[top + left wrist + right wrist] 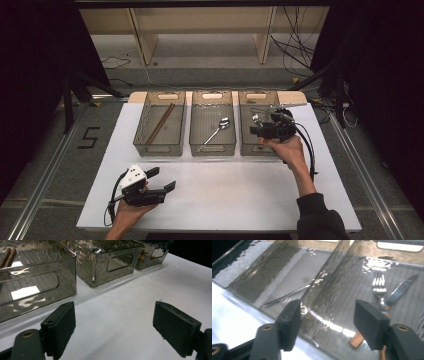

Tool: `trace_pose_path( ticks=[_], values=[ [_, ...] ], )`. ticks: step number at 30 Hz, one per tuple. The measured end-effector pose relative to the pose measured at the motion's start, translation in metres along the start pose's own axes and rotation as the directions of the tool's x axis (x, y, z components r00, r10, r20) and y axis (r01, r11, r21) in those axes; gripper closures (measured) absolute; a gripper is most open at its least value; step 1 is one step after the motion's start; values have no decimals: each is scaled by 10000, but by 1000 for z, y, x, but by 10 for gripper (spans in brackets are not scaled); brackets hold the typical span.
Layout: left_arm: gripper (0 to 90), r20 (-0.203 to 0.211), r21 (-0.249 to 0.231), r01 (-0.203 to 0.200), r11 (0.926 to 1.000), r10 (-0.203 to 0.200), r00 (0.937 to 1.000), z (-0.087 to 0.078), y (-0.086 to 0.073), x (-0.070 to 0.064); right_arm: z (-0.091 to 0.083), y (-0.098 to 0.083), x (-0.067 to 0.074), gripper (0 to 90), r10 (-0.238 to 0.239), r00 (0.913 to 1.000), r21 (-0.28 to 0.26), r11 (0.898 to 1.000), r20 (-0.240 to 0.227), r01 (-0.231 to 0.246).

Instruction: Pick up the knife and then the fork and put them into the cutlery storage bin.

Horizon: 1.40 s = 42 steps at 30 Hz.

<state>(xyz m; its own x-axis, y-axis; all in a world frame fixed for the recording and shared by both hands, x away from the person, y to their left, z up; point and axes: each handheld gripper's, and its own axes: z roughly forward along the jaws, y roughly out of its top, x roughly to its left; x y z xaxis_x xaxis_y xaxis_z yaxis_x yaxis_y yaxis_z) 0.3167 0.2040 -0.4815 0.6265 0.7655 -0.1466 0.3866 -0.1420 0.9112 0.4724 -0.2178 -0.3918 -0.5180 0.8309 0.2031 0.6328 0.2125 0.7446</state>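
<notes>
1. three see-through bins sit in a row on the white table (pixel 220 195). my left gripper (pixel 161 179) rests low over the bare table near me. its jaws are wide apart and hold nothing.
2. my right gripper (pixel 256 125) hangs over the right bin (pixel 246 148). its jaws are apart too, with nothing between them.
3. in the right gripper view a fork (pixel 379 287) and a knife (pixel 402 289) lie flat on the floor of that bin, side by side. both have brown handles.
4. the fork's long line runs from its handle near my jaws to its prongs, which point away from me. the knife leans off at a slant, tip away too.
5. i think the fork is light, hard and a bit slippery. it will not bend. i would pinch it across the thin neck or the handle.
6. the middle bin (pixel 212 146) has a spoon (pixel 217 131). the left bin (pixel 159 147) has chopsticks (pixel 160 122).
</notes>
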Motion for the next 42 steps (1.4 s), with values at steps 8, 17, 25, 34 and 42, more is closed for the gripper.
trace_pose_path(
  ticks=[8, 17, 25, 34, 42],
  values=[
    [179, -22, -27, 22, 10000, -22, 10000, 0, 0, 1, -19, -25, 21, 339, -487, 9963, -406, 9981, -703, 460],
    [179, -36, 7, 17, 10000, -17, 10000, 0, 0, 1, -31, -58, 34, 312, -670, 9903, -686, 9959, -1215, 589],
    [179, -71, -39, 95, 9999, -95, 9999, 0, 0, 3, -40, -77, 41, 295, -872, 9833, -902, 9932, -1599, 734],
    [179, -30, 19, 17, 10000, -17, 10000, -1, 0, 2, -41, -99, 50, 263, -1206, 9729, -1093, 9889, -1971, 1005],
    [179, 21, 4, -5, 10000, 5, 10000, -1, 0, 0, -38, -116, 55, 252, -1406, 9660, -1239, 9855, -2170, 1156]
  ],
)
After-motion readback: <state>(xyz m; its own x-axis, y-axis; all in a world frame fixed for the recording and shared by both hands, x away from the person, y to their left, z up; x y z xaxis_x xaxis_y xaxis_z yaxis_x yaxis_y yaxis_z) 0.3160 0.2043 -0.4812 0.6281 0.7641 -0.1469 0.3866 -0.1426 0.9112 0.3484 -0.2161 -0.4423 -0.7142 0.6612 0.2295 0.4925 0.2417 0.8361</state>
